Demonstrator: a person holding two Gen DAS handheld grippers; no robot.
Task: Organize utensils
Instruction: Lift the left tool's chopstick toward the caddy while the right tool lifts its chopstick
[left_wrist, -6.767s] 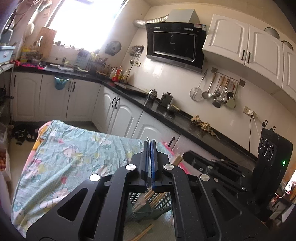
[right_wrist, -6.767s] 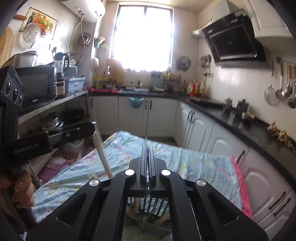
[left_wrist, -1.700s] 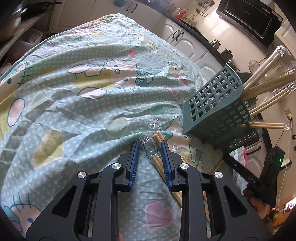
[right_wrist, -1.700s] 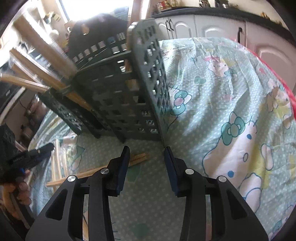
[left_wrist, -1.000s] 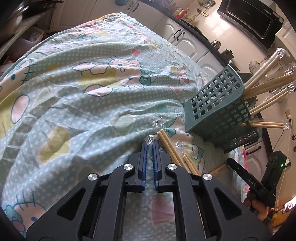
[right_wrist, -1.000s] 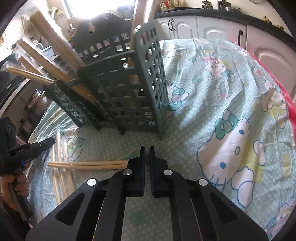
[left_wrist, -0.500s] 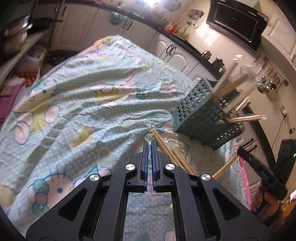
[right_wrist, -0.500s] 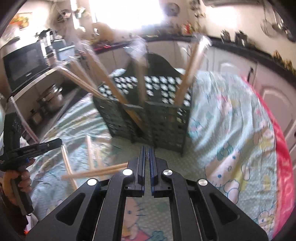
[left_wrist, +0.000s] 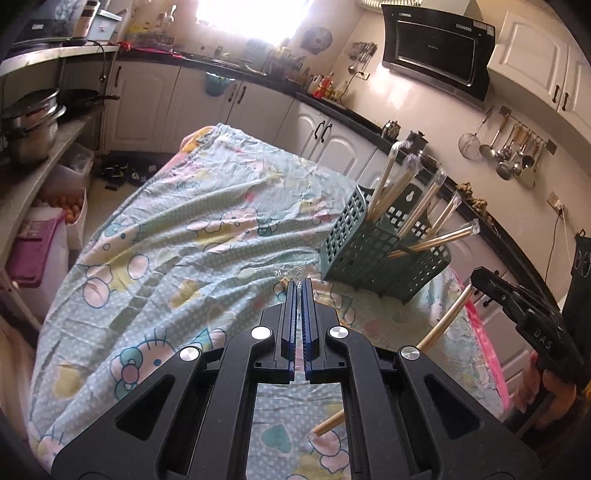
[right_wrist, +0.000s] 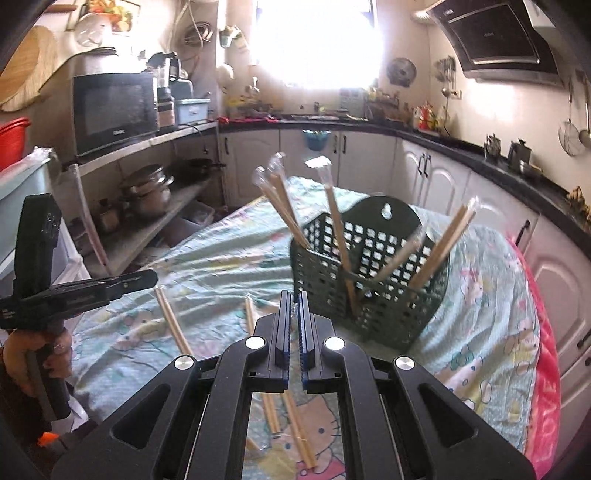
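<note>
Both grippers are closed on wrapped chopsticks — the left gripper (left_wrist: 299, 282) and right gripper (right_wrist: 291, 293) each pinch a pair by its plastic wrapper — near the green basket (right_wrist: 373, 295) (more pairs stand inside) on the cartoon tablecloth (left_wrist: 192, 236), loose chopsticks (right_wrist: 295, 435) lying below.

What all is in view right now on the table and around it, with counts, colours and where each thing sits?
Green plastic lattice utensil basket: one, dark green, upright on the table.
Plastic-wrapped wooden chopstick pairs in the basket: about five, tan, leaning outward.
Wrapped chopstick pairs lying loose: several, tan, on the cloth before the basket.
Cartoon-print tablecloth: one, pale teal, covering the table.
Black microwave: one, shelf at left.
Black range hood: one, on the wall.
Hanging metal ladles and strainers: several, wall rail.
Left gripper: jaws shut on a clear wrapper end.
Right gripper: jaws shut on a wrapper.
</note>
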